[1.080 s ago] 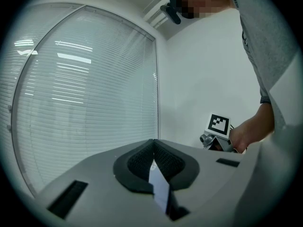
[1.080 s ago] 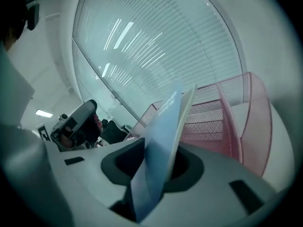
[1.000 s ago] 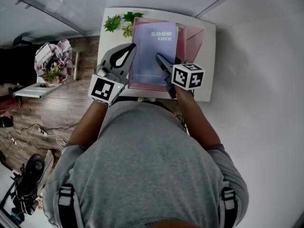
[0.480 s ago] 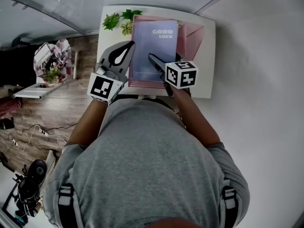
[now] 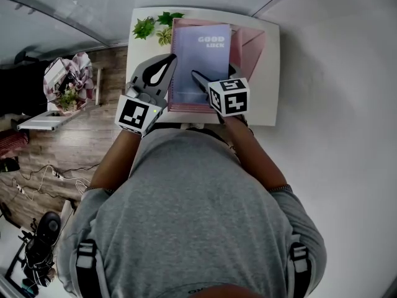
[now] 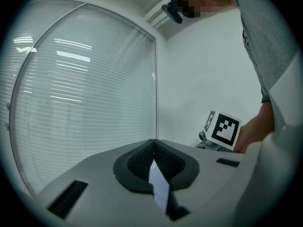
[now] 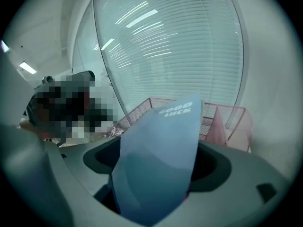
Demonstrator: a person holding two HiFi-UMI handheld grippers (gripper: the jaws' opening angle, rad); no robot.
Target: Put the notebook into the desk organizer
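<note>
A lavender-blue notebook [image 5: 198,61] printed "GOOD LUCK" lies in the pink wire-mesh desk organizer [image 5: 251,45] on the small white table [image 5: 267,104]. My right gripper [image 5: 198,79] reaches over the notebook's near right part. In the right gripper view the notebook [image 7: 161,150] stands between the jaws, which are opening, with dark gaps on both sides, and the organizer [image 7: 227,119] shows behind it. My left gripper [image 5: 170,59] hovers just left of the notebook, its pads [image 6: 142,160] closed together on nothing.
Small green plants [image 5: 155,27] sit at the table's far left corner, beside the organizer. A wall runs along the right, a blinded window behind the table. Wooden floor with cables, a flower bouquet [image 5: 68,82] and a low stand lies to the left.
My right gripper has shifted left over the notebook and its jaws have spread apart. The left gripper has stayed put beside the notebook.
</note>
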